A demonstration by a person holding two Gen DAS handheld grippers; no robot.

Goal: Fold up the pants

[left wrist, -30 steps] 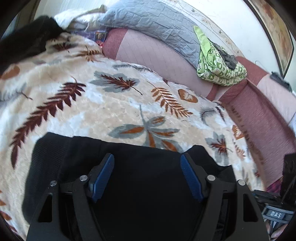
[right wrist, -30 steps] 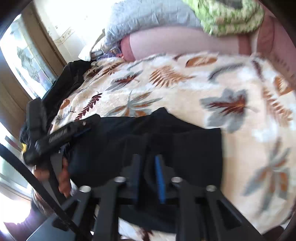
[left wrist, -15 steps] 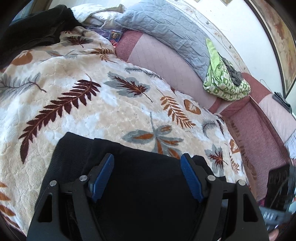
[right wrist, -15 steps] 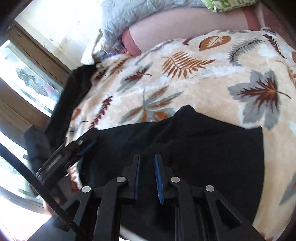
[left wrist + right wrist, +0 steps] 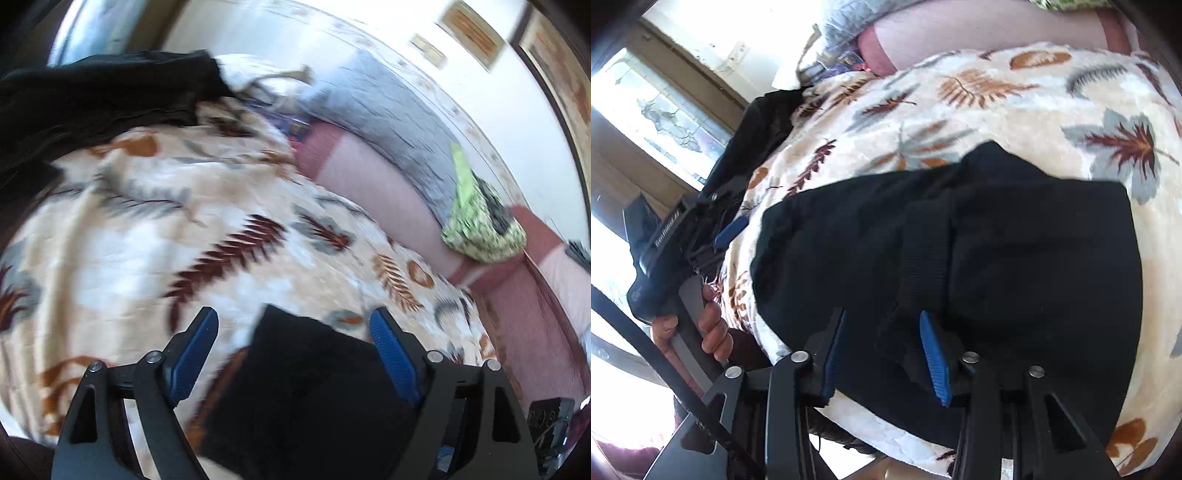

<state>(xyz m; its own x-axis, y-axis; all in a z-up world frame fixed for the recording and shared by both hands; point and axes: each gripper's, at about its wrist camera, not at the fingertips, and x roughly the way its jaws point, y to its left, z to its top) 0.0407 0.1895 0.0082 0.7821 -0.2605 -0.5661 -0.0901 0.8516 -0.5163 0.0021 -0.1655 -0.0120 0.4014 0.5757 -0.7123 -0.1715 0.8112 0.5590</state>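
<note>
The black pants (image 5: 979,251) lie folded into a compact block on the leaf-patterned blanket (image 5: 997,92). My right gripper (image 5: 882,321) hovers over their near edge with jaws open and nothing between them. The left gripper (image 5: 727,229) shows at the left of the right wrist view, held in a hand, off the pants' left edge. In the left wrist view my left gripper (image 5: 291,321) is open and empty above the blanket (image 5: 147,240), with a corner of the pants (image 5: 306,387) between and below its fingers.
A pile of dark clothing (image 5: 92,107) lies at the blanket's far left. A grey quilt (image 5: 388,107) and a green patterned cloth (image 5: 476,221) rest on the pink sofa back (image 5: 373,184). A window (image 5: 646,110) is at the left.
My right gripper has opened and let go of the pants. My left gripper has swung left off the pants, staying open; the view is blurred with motion.
</note>
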